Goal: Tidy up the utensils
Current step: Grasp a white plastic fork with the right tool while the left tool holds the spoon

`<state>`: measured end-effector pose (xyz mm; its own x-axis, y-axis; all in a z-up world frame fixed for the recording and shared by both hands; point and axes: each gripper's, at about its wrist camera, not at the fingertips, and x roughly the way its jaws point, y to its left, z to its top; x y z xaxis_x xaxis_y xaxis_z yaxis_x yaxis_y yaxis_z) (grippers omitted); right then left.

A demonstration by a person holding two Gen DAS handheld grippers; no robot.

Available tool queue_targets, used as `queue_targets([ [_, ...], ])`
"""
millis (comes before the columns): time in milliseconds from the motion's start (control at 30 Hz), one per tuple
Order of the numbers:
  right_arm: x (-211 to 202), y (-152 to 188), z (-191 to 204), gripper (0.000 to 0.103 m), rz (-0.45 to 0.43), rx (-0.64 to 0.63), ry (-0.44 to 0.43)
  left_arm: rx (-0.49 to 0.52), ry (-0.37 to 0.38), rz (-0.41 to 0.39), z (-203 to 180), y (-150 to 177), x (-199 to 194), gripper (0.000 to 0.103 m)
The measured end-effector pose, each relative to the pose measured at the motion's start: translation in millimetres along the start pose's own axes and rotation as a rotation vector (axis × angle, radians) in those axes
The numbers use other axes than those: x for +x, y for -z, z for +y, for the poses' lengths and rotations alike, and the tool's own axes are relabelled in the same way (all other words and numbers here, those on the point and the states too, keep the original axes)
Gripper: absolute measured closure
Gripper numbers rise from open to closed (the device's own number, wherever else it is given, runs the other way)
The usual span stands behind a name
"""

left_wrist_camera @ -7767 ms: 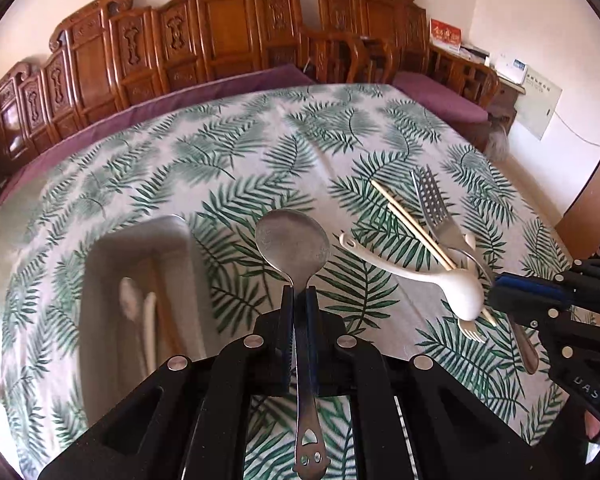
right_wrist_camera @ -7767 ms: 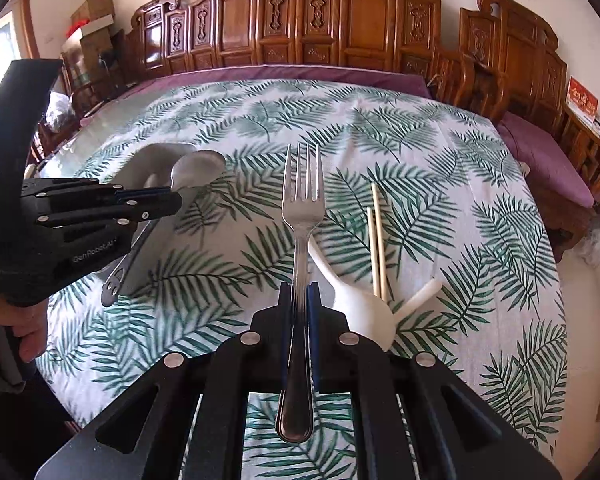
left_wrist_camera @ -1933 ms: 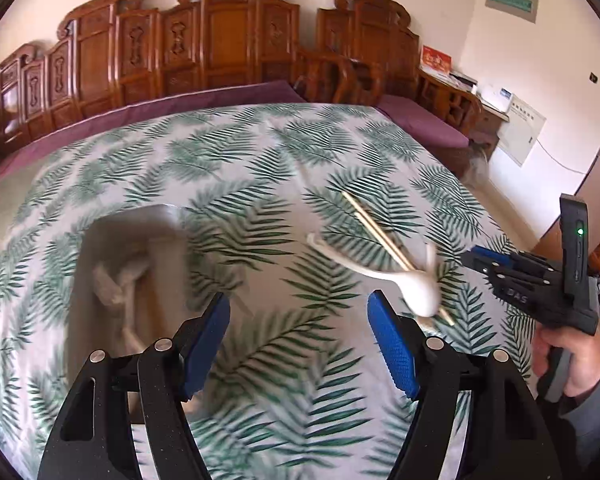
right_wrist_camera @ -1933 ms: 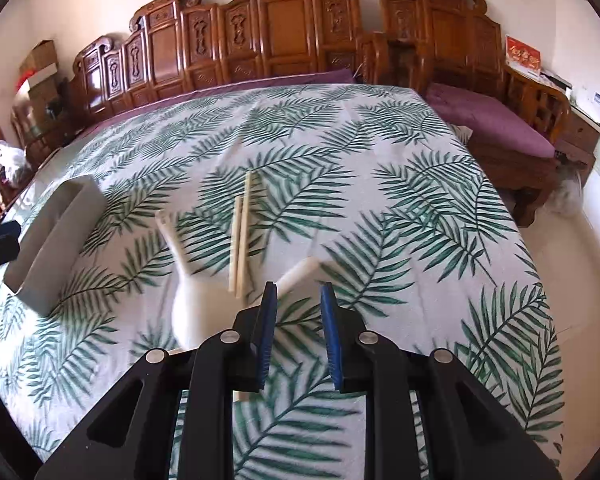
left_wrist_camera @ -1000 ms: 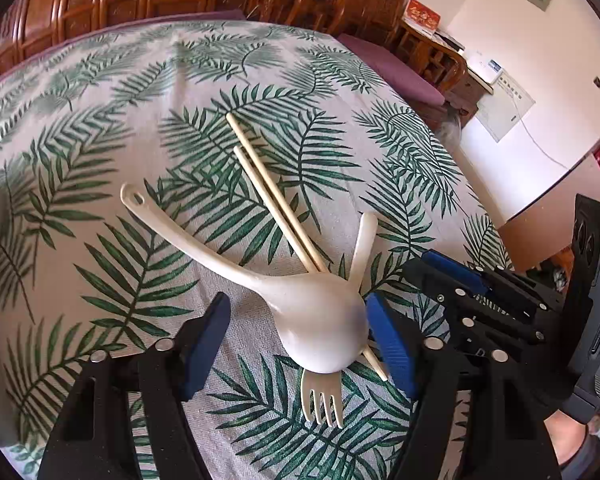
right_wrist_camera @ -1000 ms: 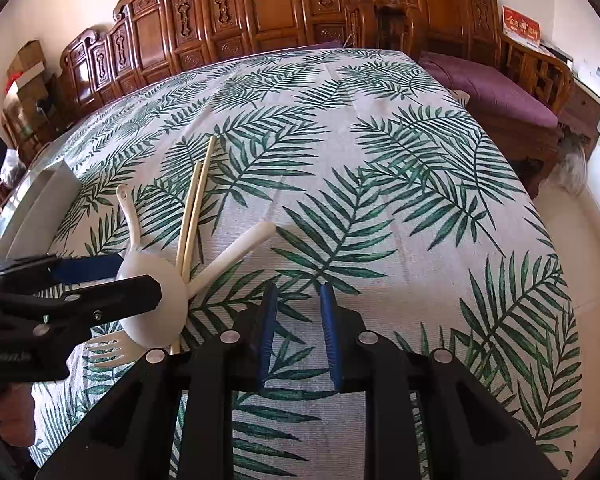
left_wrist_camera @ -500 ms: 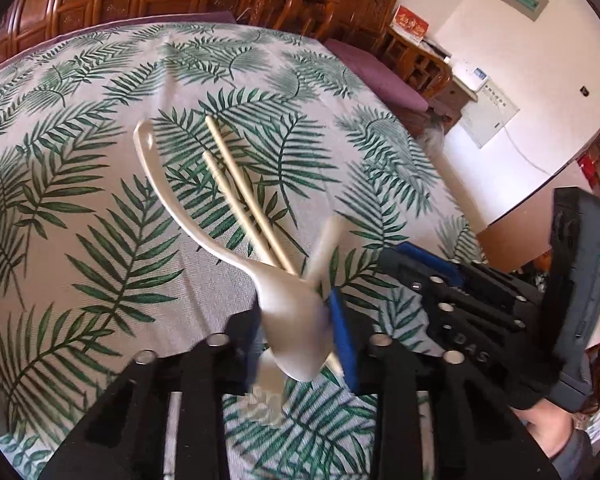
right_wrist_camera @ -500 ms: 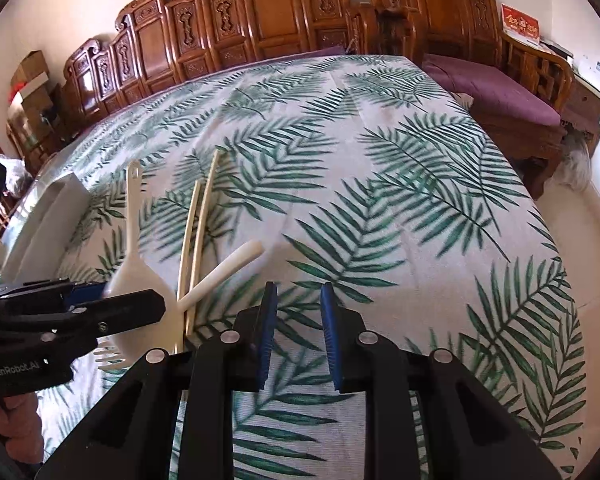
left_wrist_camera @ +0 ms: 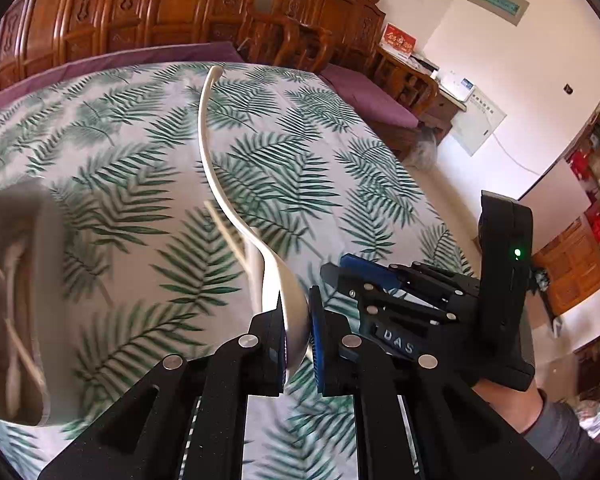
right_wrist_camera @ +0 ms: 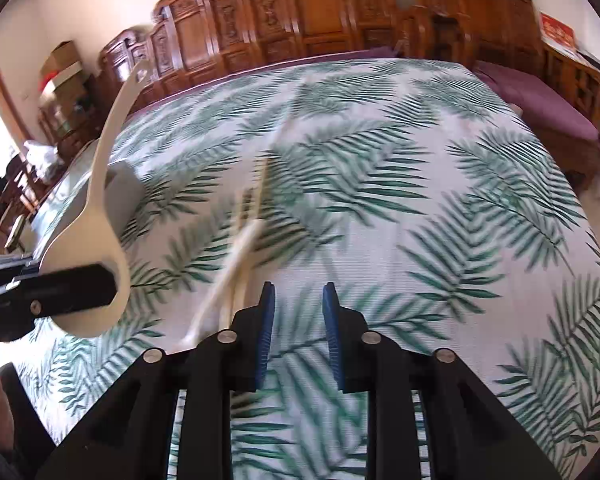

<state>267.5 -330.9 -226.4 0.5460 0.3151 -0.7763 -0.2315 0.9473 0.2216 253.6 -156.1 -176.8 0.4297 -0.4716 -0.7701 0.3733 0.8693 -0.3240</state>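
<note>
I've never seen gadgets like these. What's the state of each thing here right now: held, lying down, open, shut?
Left gripper: jaws closing, pressed on the spoon's bowl.
White spoon: held off the table, handle pointing away.
Right gripper: jaws opening, nothing between them.
Chopsticks: lying on the tablecloth, blurred.
White fork: lying on the tablecloth beside the chopsticks; its tines are out of sight.
Grey tray: resting on the table, pale utensils inside.

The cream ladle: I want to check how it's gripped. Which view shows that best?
The left wrist view: the cream ladle sits edge-on between the closing left gripper pads, handle pointing away. The right wrist view shows its whole bowl and handle side-on, but a finger hides the contact.
</note>
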Motion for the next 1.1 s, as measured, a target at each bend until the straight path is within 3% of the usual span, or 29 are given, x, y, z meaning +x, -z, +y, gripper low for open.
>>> queue_targets([
  [333, 16.9, 8.3, 58.1, 0.073, 0.081, -0.087, -0.104, 0.004, -0.082, 0.025, 36.0, 17.5, -14.8, 0.095],
  [467, 28.7, 10.6, 64.4, 0.073, 0.121, -0.1, -0.049, 0.0, -0.093, 0.021, 44.8, 21.5, -22.6, 0.095],
  [667, 36.2, 4.7, 69.8, 0.072, 0.113, -0.107, -0.028, -0.002, -0.095, 0.014, 51.0, 23.6, -31.5, 0.095],
  [867, 44.3, 1.8, 86.0, 0.071, 0.121, -0.15, 0.093, -0.005, -0.101, 0.008, 56.3, 25.5, -38.3, 0.095],
  [933, 46.3, 3.4, 91.8, 0.074, 0.111, -0.174, 0.144, -0.006, -0.102, 0.006, 57.3, 26.4, -40.3, 0.095],
  [1000, 46.1, 4.1, 92.9, 0.093, 0.111, -0.176, 0.15, -0.007, -0.102, 0.005, 58.5, 27.3, -42.0, 0.095],
  [1100, 43.7, 5.5, 89.3, 0.096, 0.114, -0.164, 0.143, -0.004, -0.102, 0.005, 61.2, 28.3, -44.8, 0.095],
])
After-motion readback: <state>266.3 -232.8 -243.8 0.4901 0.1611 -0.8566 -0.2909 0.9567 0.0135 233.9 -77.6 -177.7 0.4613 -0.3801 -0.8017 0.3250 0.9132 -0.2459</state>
